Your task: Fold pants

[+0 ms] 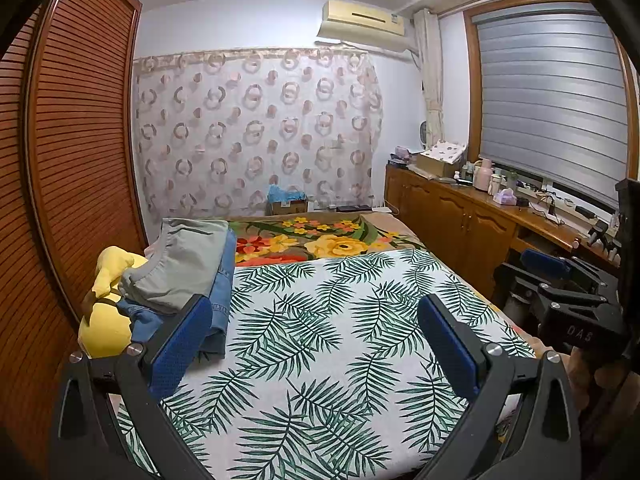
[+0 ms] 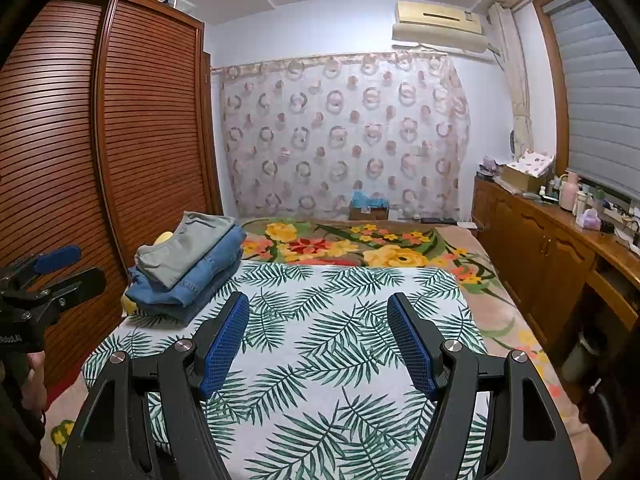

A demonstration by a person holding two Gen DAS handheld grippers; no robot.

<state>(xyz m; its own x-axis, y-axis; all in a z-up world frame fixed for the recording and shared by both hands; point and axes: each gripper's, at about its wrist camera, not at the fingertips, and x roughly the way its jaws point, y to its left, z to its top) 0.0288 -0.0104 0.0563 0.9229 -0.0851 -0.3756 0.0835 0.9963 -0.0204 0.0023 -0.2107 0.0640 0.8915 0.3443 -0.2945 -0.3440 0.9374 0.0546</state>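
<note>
- Pants first, from the left wrist view: grey folded cotton trousers (image 1: 182,260) lie on top of folded blue denim jeans (image 1: 222,292), stacked at the far left edge of the palm-leaf printed bedspread (image 1: 328,320), partly resting on a yellow plush toy (image 1: 106,300) at that edge.
- I judge the stack is parked off to the side to leave the middle of the spread free as a working area; no unfolded garment lies there now.
- My left gripper (image 1: 316,340) hangs above the near part of the spread with its blue-padded fingers (image 1: 182,344) wide apart and nothing between them.
- At the right rim of this view I see my right gripper (image 1: 560,280) side-on, level with the bed's right edge.
- From the right wrist view: the same grey trousers (image 2: 188,252) sit over the jeans (image 2: 192,280), square and tidy near the spread's far left corner, just short of the floral blanket (image 2: 360,248).
- The right gripper (image 2: 318,340) points over the spread's middle, fingers (image 2: 222,344) held wide and empty.
- The left gripper (image 2: 44,276) shows at the left rim, clear of the stack.
- Both tools idle above bare cloth, so I take this fold as finished, or the next pair as not yet fetched.
</note>
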